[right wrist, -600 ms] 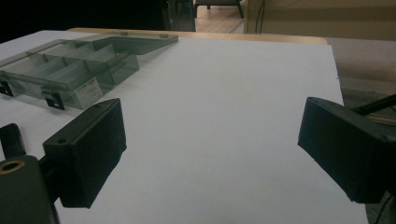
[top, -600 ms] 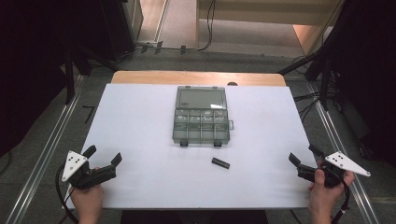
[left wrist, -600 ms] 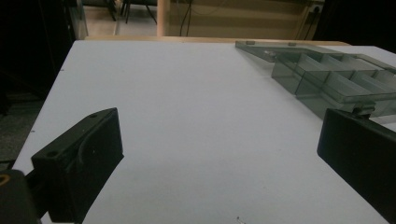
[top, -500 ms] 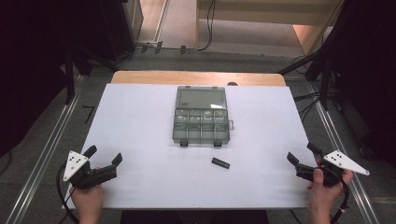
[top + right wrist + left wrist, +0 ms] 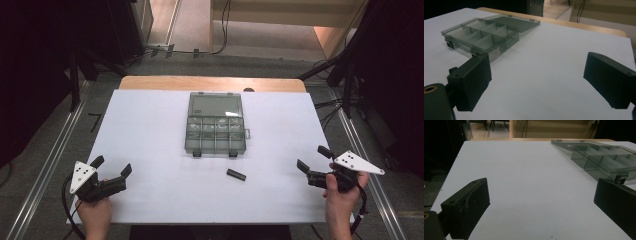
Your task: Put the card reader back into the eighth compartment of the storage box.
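A clear grey compartment box (image 5: 216, 125) lies at the table's middle with its lid folded flat toward the far side. A small black block (image 5: 236, 175) rests on the white tabletop just in front of it. My left gripper (image 5: 112, 165) hovers at the near left edge, open and holding nothing. My right gripper (image 5: 313, 157) is at the near right edge, also open and bare. In the left gripper view the box (image 5: 604, 160) is off to the far right of the open gripper (image 5: 541, 190). In the right gripper view the box (image 5: 484, 32) lies far left beyond the open gripper (image 5: 537, 62).
The white table (image 5: 150, 125) has a wooden strip (image 5: 210, 82) along its far edge. Metal rails (image 5: 45, 165) run along both sides, and cables lie on the floor behind.
The right gripper has edged slightly inward over the table. The left gripper, the box and the black block have stayed where they were.
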A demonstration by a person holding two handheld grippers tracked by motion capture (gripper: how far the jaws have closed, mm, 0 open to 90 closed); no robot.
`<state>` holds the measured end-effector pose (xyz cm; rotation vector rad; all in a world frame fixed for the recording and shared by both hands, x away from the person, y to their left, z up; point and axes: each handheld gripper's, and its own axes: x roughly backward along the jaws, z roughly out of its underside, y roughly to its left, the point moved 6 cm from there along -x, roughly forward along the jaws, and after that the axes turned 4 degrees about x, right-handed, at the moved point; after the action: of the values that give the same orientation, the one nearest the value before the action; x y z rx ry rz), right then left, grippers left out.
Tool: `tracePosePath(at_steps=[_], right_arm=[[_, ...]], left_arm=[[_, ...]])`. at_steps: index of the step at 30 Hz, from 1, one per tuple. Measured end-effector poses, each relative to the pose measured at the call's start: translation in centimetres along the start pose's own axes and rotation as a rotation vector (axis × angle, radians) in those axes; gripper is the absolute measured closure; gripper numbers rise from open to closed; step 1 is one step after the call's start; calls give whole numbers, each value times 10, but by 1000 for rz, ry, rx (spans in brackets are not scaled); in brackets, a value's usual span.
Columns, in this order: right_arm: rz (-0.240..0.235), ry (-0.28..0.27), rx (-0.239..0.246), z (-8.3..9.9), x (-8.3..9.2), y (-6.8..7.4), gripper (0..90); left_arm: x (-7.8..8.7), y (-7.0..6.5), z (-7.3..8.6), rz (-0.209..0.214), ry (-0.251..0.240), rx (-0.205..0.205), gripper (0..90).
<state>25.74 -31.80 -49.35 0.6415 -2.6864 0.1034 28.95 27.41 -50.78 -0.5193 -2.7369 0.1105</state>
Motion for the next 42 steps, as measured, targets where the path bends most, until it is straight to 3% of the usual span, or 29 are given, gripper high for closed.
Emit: tracePosePath(at_steps=[14, 25, 42], right_arm=[[-127, 50, 89, -35, -21, 35, 60], [-170, 95, 117, -49, -33, 51, 60], [-248, 173, 158, -57, -71, 88, 60]], left_arm=[[1, 0, 0, 4, -4, -4, 3], [0, 0, -1, 6, -4, -1, 3], [-1, 1, 0, -3, 3, 0, 4]])
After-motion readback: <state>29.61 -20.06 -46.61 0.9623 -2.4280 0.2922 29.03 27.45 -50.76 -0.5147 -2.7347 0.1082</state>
